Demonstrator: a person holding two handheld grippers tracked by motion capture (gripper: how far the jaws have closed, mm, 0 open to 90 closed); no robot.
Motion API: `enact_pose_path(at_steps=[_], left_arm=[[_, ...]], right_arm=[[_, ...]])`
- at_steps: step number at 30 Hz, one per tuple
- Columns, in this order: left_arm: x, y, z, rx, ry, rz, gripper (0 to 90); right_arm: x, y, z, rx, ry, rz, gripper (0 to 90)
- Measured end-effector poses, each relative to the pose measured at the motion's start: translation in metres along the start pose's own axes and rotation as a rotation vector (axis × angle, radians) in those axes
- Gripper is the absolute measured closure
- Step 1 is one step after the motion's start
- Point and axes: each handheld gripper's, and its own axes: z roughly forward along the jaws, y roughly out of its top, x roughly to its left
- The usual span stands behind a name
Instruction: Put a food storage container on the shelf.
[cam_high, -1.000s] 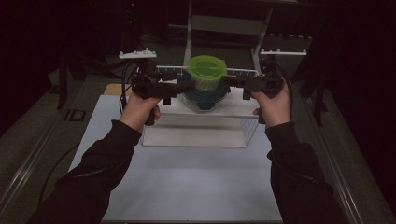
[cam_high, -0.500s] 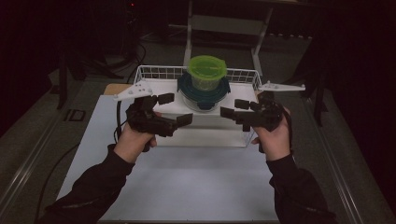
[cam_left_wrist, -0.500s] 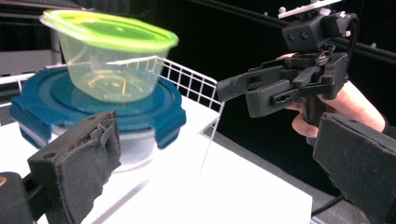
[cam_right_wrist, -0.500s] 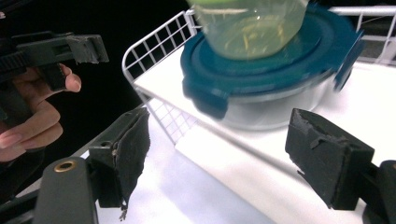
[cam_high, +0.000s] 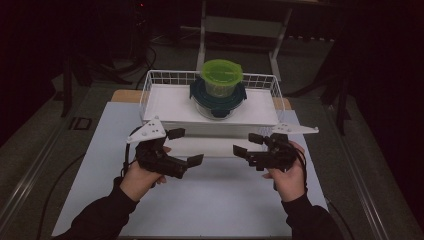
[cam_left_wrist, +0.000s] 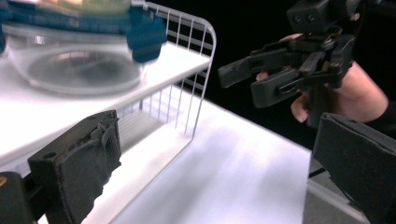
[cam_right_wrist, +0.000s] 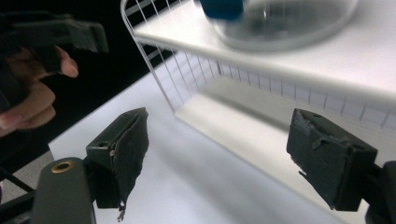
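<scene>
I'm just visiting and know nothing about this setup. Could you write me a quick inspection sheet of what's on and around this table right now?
Surface: white table, bare in front.
Job's things: white wire basket with a white shelf; on it a clear container with dark blue lid, a green-lidded tub stacked on top.
Clutter: nothing seen.
Grippers: left gripper and right gripper both open, holding nothing, in front of the basket.
Cables: one trails from the left gripper.
Surroundings: dark; a metal stand behind.

Both forearms wear dark long sleeves (cam_high: 100, 220) in the lower corners of the high view. The left gripper (cam_high: 182, 147) and right gripper (cam_high: 248, 143) are black, each topped by a grey three-cornered plate (cam_high: 146, 131). Worn black pads (cam_right_wrist: 127, 149) line the jaws; a brass-ringed hole (cam_right_wrist: 62, 166) sits lower left.
</scene>
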Motion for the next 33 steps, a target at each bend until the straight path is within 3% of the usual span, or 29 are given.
enact_pose_path(at_steps=[5,7,8,11,13,14,16,22,29,33], left_arm=[[-0.005,-0.023,-0.002,0.017,0.001,0.006,0.5],[-0.005,-0.023,-0.002,0.017,0.001,0.006,0.5],[-0.006,-0.035,-0.002,0.023,0.002,-0.003,0.5],[-0.007,-0.05,-0.002,0.033,-0.001,-0.015,0.5],[-0.007,-0.05,-0.002,0.033,-0.001,-0.015,0.5],[-0.006,-0.062,-0.002,0.049,-0.006,-0.022,0.5],[-0.004,-0.072,-0.001,0.051,-0.005,-0.027,0.5],[-0.003,-0.1,0.0,0.078,0.015,-0.027,0.5],[-0.007,-0.119,-0.007,0.088,0.033,-0.006,0.5],[-0.007,-0.128,-0.012,0.088,0.039,-0.015,0.5]], right_arm=[[-0.008,-0.031,0.002,0.018,-0.022,0.032,20.3],[-0.01,-0.036,0.002,0.019,-0.024,0.039,20.3],[-0.012,-0.045,0.003,0.021,-0.025,0.055,20.3],[-0.013,-0.057,0.004,0.024,-0.028,0.066,20.3],[-0.014,-0.061,0.004,0.023,-0.028,0.069,20.3],[-0.014,-0.061,0.004,0.023,-0.028,0.069,20.3],[-0.014,-0.075,0.004,0.017,-0.028,0.075,20.3],[-0.013,-0.095,0.003,0.035,-0.047,0.066,20.3],[-0.018,-0.115,-0.001,0.029,-0.062,0.07,20.2],[-0.02,-0.123,-0.007,0.019,-0.088,0.046,20.0]])
